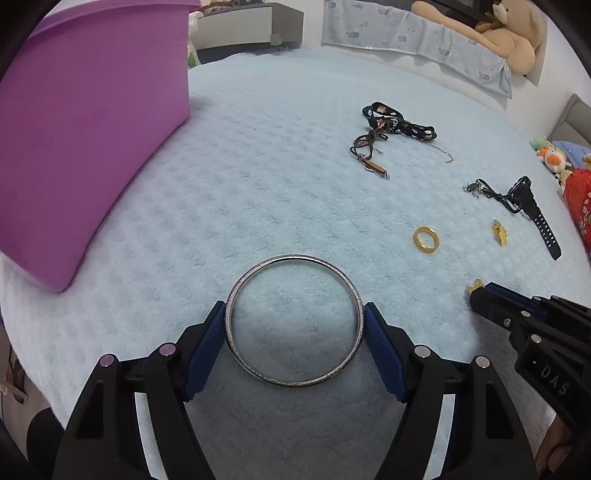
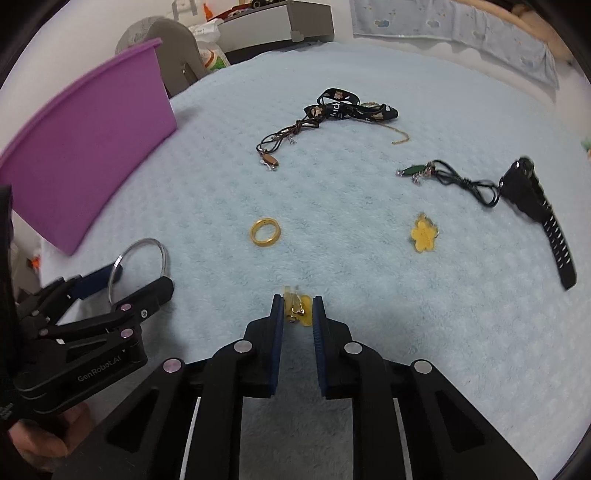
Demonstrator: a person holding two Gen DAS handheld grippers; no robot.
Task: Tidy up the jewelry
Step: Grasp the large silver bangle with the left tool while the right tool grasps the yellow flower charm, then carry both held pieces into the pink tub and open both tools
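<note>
Left gripper (image 1: 295,325) clamped on silver bangle (image 1: 293,321) — pads press both sides, near the light-blue blanket's (image 1: 277,166) front edge. Right gripper (image 2: 298,310) closed on a yellow flower earring (image 2: 295,308). Purple bin (image 1: 85,136) at left edge. Gold ring (image 2: 265,231), second yellow flower (image 2: 424,234), black watch (image 2: 535,203) lie apart — toward the right side.

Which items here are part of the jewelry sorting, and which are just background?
Job: silver bangle in left gripper; yellow flower earring in right gripper; gold ring; second yellow flower; cord necklaces; black watch; purple bin.
Background: teddy bear; patterned blanket.
</note>
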